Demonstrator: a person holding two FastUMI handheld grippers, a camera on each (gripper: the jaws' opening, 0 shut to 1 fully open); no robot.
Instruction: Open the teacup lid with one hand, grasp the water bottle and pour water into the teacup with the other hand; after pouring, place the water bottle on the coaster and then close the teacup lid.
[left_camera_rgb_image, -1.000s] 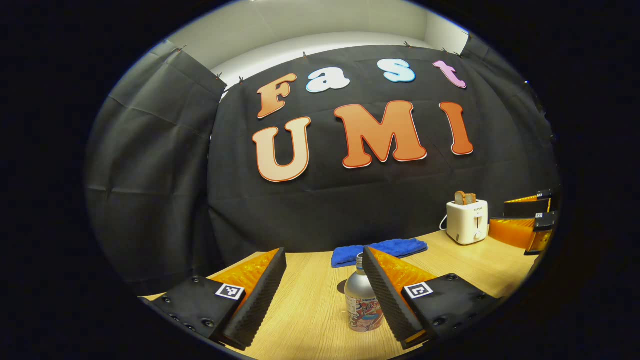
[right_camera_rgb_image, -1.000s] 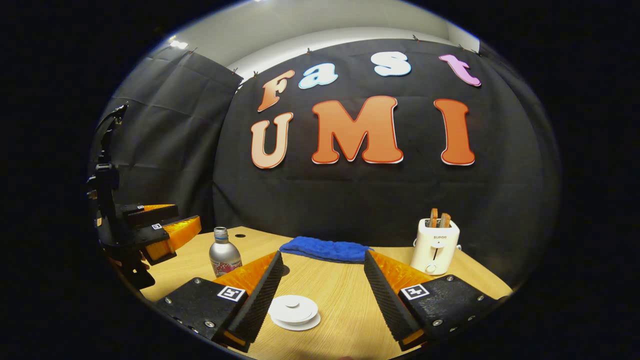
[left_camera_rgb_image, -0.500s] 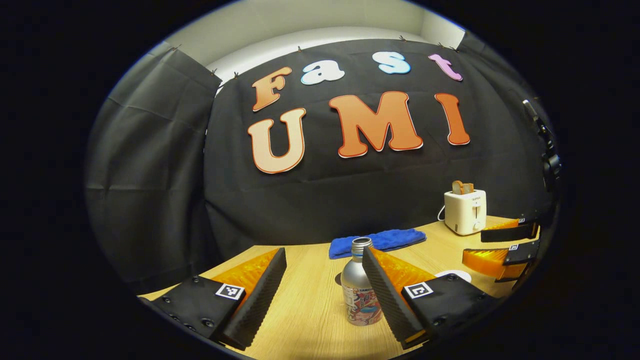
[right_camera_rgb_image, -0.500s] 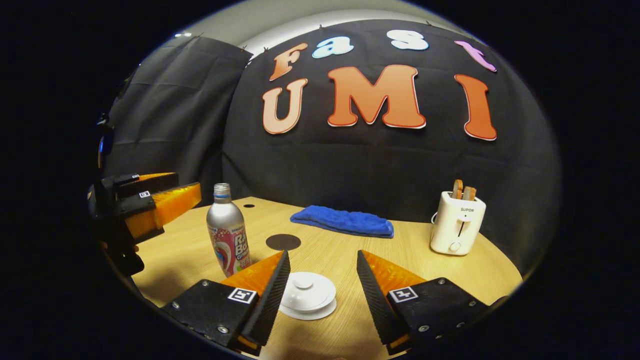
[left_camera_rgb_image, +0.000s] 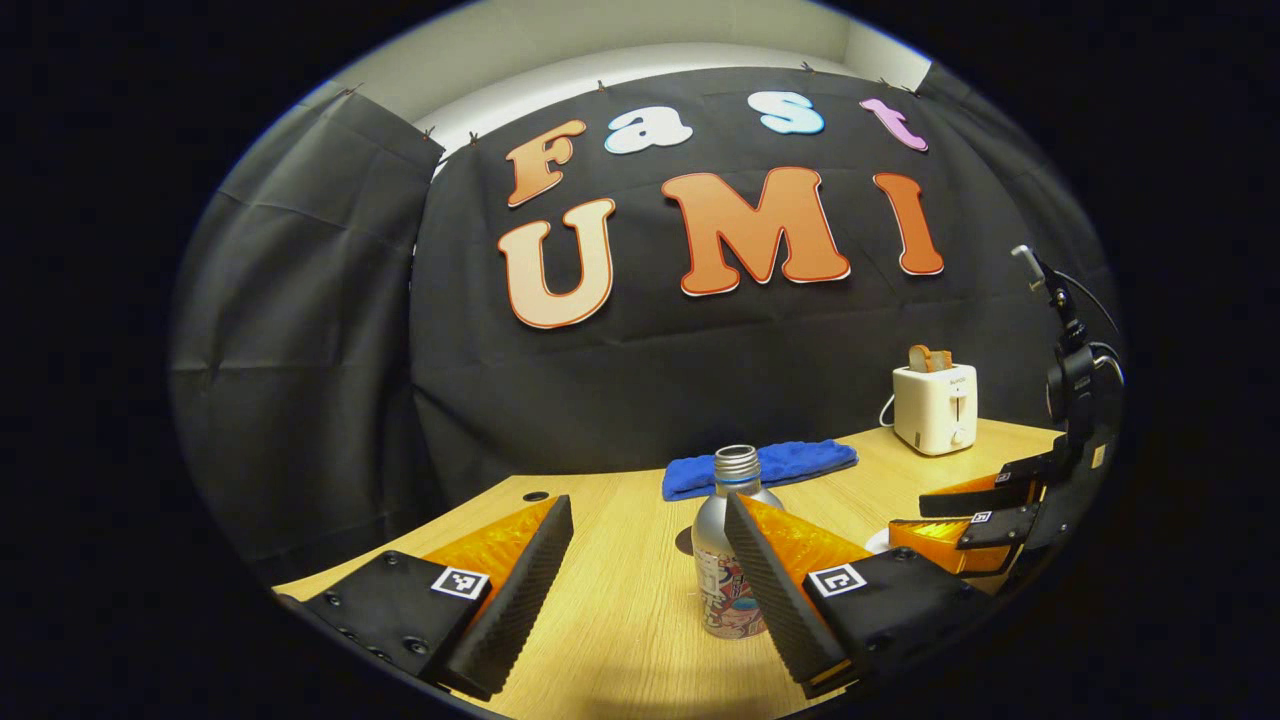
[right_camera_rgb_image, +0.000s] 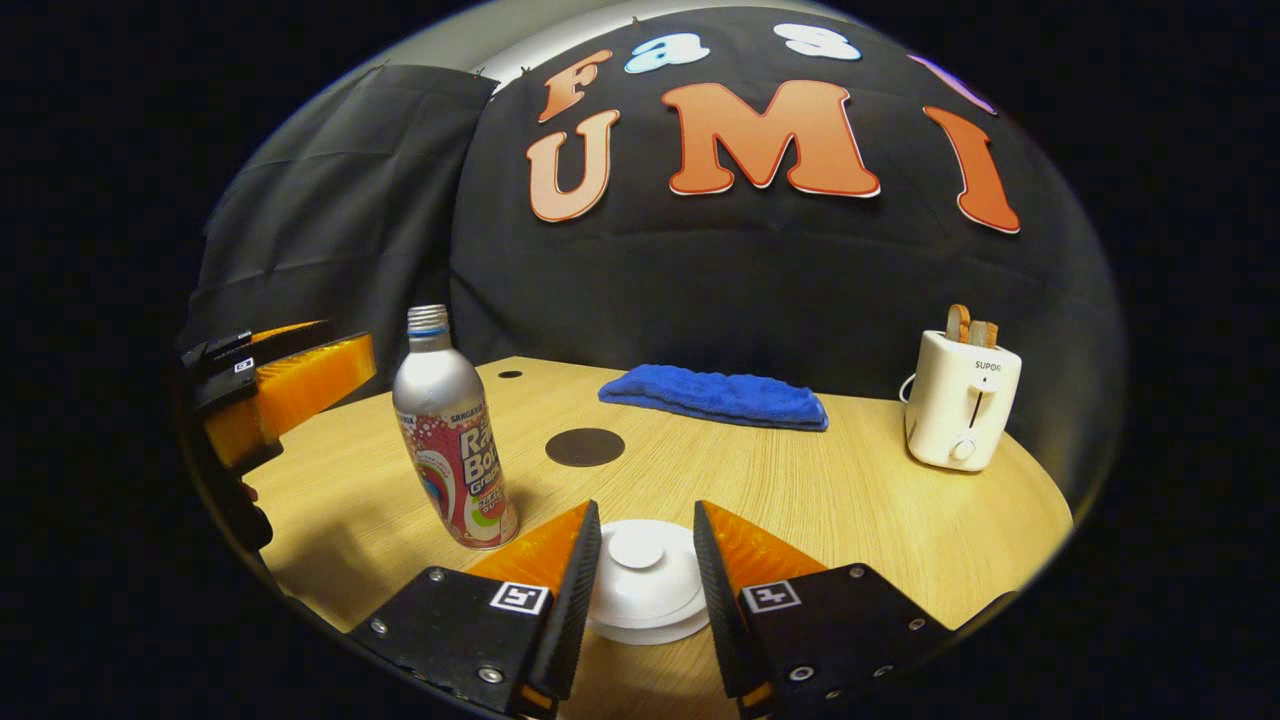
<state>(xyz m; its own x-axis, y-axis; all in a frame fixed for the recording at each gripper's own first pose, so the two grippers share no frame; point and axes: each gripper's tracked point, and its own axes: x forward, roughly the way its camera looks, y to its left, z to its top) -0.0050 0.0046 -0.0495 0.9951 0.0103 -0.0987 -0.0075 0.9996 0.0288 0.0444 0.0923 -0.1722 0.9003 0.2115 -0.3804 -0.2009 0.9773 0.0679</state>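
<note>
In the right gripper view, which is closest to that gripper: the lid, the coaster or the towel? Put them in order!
1. Lid: between the right gripper fingers.
2. Coaster: mid-table, slightly left.
3. Towel: at the back, by the wall.

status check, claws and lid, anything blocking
Right claw open, straddling the teacup lid. Left claw open at the water bottle. Coaster bare; nothing blocking.

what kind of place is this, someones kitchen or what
Probably a staged recording booth, not a home kitchen: black cloth walls a wooden table holding a toaster, a blue towel and a water bottle.
</note>
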